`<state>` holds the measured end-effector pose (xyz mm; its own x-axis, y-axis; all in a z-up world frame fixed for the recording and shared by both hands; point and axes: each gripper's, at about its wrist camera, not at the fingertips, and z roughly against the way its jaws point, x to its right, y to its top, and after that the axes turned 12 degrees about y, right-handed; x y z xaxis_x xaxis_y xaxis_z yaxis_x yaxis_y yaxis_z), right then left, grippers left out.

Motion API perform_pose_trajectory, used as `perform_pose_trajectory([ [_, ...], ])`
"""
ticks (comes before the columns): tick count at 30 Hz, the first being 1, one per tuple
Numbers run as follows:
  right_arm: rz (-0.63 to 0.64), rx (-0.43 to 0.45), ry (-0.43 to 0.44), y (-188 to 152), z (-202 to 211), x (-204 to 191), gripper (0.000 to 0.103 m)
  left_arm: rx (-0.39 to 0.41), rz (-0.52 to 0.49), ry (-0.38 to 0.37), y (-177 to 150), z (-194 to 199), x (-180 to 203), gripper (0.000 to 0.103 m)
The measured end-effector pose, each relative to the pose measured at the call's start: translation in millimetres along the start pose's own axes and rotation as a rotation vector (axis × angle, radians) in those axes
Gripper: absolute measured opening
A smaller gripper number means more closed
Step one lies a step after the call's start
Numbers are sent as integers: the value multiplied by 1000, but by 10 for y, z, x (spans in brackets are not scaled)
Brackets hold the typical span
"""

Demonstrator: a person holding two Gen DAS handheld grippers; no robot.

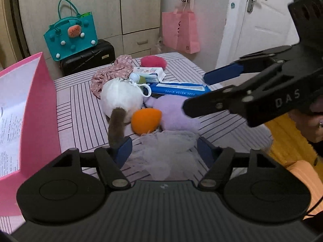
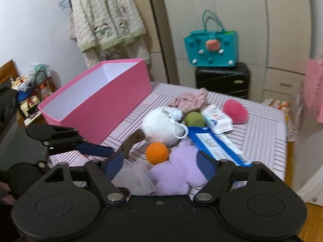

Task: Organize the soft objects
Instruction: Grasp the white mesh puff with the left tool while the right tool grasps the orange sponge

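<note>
Purple plush point(image 2: 177, 171) between right fingers point(image 2: 206, 166)

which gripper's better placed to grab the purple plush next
Right, probably. The purple plush already lies between the right gripper and its open jaws, while the left gripper straddles the white mesh pouf instead.

White plush ball point(image 2: 161, 126), orange ball point(image 2: 157, 153), lilac plush point(image 2: 177, 173), sheer mesh pouf point(image 1: 167, 151) clustered touching on striped bed
</note>
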<state>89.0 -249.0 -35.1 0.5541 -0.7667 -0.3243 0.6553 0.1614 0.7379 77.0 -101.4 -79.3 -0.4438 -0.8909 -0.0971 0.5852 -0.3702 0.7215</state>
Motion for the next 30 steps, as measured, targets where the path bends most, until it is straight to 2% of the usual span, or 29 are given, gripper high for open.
perform_pose_trajectory([
  [4, -8, -34, 42, 39, -200, 68, 79, -50, -5, -14, -28, -141, -6, 70],
  [8, -2, -63, 93, 98, -390, 106, 79, -60, -29, -10, -84, -229, 31, 70],
  [9, 4, -70, 99, 115, -431, 100, 76, -59, -31, -13, -85, -247, 38, 70],
  [13, 5, -121, 128, 164, -592, 135, 53, -27, -49, -20, -109, -269, 44, 70],
  [15, 12, -135, 106, 175, -645, 147, 53, -6, -71, -20, -125, -272, 48, 71],
  [20, 14, -161, 83, 190, -708, 187, 53, -81, -2, -50, -111, -398, -45, 71],
  [23, 26, -174, 73, 169, -776, 204, 53, -93, 28, -50, -117, -435, -87, 70],
  [24, 24, -173, 70, 175, -780, 203, 49, -95, 31, -50, -117, -444, -90, 69],
  [25, 27, -164, 53, 185, -775, 193, 34, -98, 37, -54, -120, -452, -97, 68],
  [27, 28, -155, 43, 192, -764, 182, 33, -95, 54, -50, -128, -451, -104, 58],
  [30, -5, -158, 47, 165, -760, 204, 32, -83, 43, -19, -149, -428, -89, 49],
])
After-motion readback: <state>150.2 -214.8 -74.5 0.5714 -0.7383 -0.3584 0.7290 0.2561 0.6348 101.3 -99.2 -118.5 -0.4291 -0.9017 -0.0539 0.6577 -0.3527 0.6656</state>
